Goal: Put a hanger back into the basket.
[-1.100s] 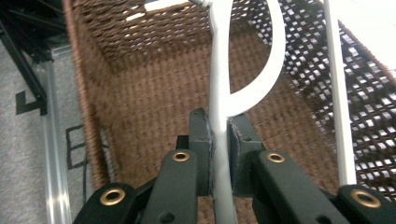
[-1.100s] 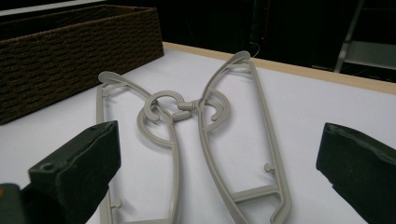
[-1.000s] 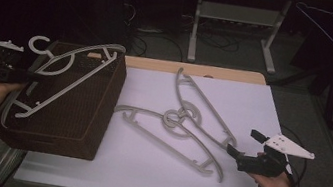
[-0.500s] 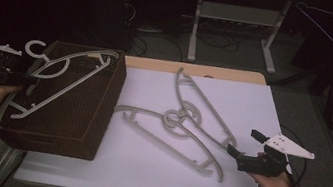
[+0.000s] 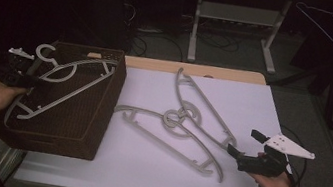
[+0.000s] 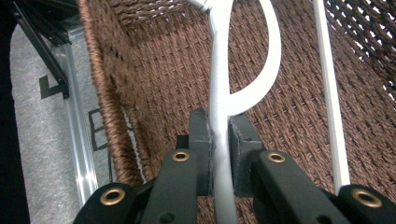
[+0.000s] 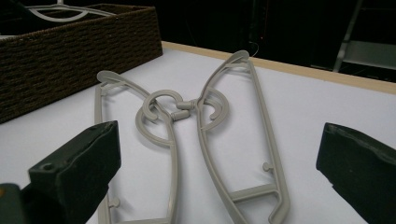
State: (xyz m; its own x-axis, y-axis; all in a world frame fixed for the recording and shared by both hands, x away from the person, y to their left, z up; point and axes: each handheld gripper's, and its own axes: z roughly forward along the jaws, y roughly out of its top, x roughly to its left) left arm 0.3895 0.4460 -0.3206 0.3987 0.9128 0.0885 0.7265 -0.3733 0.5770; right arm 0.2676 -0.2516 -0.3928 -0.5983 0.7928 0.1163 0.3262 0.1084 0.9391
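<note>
A brown wicker basket [image 5: 96,113] stands on the left of the white table. A pale grey hanger [image 5: 61,88] lies across its top, hook toward the far left. My left gripper [image 5: 19,76] is shut on that hanger [image 6: 219,116] near its left end, over the basket's woven inside [image 6: 154,74]. Two more grey hangers lie on the table with their hooks interlocked: one [image 5: 203,107] runs toward the far side, the other [image 5: 167,139] toward the front. My right gripper [image 5: 240,158] stands open just right of them, and both hangers [image 7: 182,116] lie between its wide-apart jaws.
The white tabletop [image 5: 152,172] has free room at the front and far right. A wooden edge [image 5: 193,69] runs along its far side. Behind it stand a metal rack [image 5: 237,18] and cables on the floor. A wire hanger [image 5: 321,16] hangs at the upper right.
My left gripper has lowered the hanger a little toward the basket and shifted slightly toward the front. The right gripper and the two hangers on the table have not moved.
</note>
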